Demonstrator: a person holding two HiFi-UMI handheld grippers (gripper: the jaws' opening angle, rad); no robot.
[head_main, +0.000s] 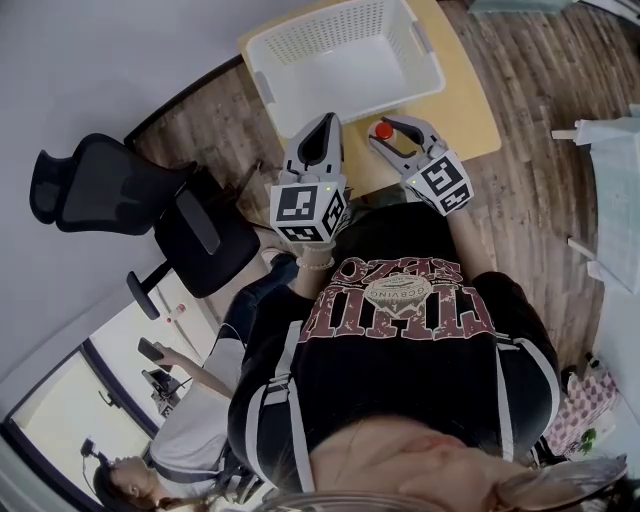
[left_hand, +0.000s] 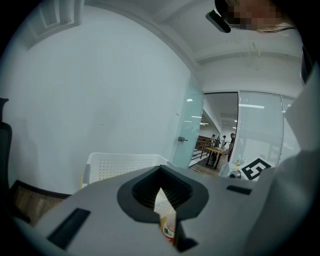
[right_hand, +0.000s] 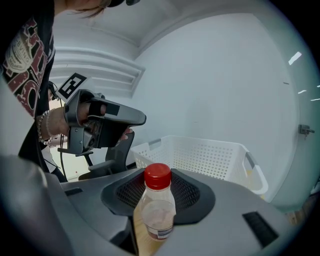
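- Head view: a small clear bottle (head_main: 384, 129) with a red cap stands on the desk (head_main: 470, 115), just on the person's side of the white basket (head_main: 262, 88). The right tool (head_main: 398, 128) reaches round it. The left tool (head_main: 324, 120) hangs beside it, over the basket's near edge.
- Left gripper view: the left tool (left_hand: 162, 197) is pressed almost together and pinches nothing. Only a slit is left, with the basket (left_hand: 120, 165) beyond it.
- Right gripper view: the right tool (right_hand: 159, 192) is spread, with the bottle (right_hand: 155, 210) upright between its jaws. A strip of desk shows on one side of the bottle, so it looks bracketed rather than squeezed.
- The bottle looks nearly empty, so it is probably light and easy to tip. Its thin plastic would give under pressure, and its round sides look smooth and slippery. The best hold is on the body below the shoulder, not on the cap.
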